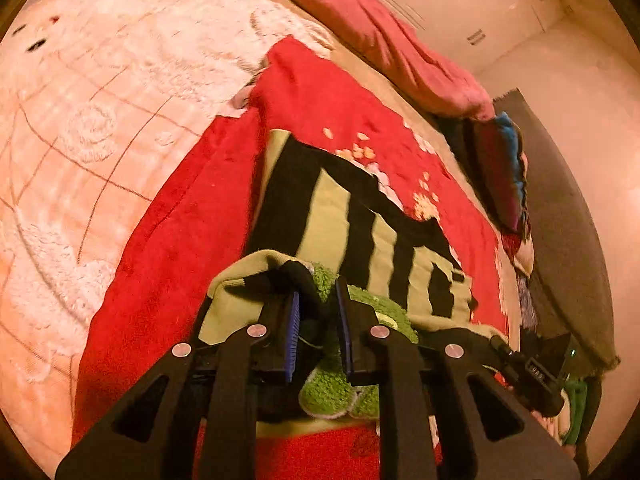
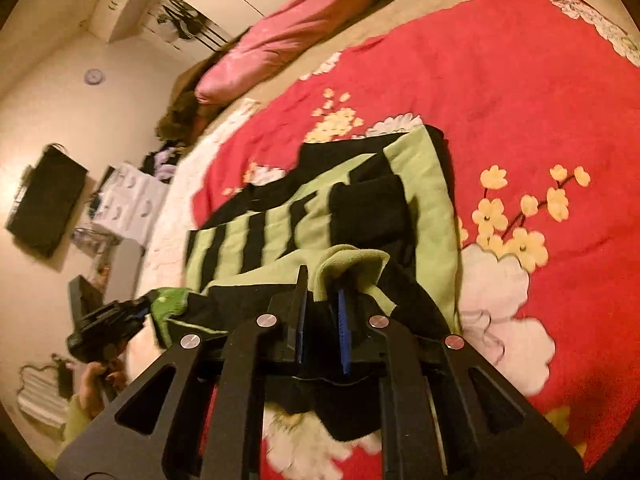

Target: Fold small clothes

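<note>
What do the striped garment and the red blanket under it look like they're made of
The striped garment looks like soft knit or fleece, matte green and black; its pinched edge shows a ribbed, fuzzy surface, and a shaggier green patch sits near the left gripper. The red blanket looks like plush pile fabric with a printed flower pattern, judging by its velvety sheen. Both are guesses from looks alone.

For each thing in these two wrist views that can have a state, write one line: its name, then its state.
Left gripper: shut on the striped garment's near edge.
Right gripper: shut on the same edge, further along.
Striped garment: green and black, near edge lifted, the rest lying on the blanket.
Red floral blanket: spread flat over the bed.
Pink pillow: lying at the bed's far edge.
</note>
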Demonstrator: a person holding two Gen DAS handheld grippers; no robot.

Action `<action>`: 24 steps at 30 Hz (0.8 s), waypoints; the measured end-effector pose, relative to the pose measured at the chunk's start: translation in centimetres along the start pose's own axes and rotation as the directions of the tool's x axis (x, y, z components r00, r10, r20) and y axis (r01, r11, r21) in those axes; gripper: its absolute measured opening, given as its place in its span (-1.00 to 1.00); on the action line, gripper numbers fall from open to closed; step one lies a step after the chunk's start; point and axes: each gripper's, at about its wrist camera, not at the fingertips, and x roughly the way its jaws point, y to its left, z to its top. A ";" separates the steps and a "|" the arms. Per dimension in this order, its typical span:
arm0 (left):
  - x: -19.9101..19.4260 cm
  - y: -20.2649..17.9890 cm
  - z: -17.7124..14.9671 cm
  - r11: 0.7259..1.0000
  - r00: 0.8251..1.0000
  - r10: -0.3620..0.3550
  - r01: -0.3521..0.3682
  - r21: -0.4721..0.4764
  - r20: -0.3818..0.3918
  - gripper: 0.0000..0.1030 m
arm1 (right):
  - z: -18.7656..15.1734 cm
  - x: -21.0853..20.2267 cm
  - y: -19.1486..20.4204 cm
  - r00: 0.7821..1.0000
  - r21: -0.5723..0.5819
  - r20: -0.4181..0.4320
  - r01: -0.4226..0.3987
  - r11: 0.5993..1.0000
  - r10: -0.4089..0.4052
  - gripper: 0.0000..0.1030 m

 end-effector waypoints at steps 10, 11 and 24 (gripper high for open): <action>0.7 -0.1 2.1 0.999 0.999 0.028 -0.029 0.031 0.036 -0.40 | 1.7 1.9 -0.6 0.999 0.017 0.042 -0.001 1.000 0.000 -0.74; 0.4 0.2 1.9 0.999 0.999 0.030 -0.031 0.020 0.043 -0.29 | 1.2 2.0 -0.8 0.999 0.004 0.046 0.013 1.000 -0.013 -0.71; -5.9 0.3 -3.0 0.983 0.987 0.109 -0.124 0.135 0.116 0.01 | -1.5 -4.2 0.5 0.993 -0.289 0.086 0.102 0.952 -0.080 0.31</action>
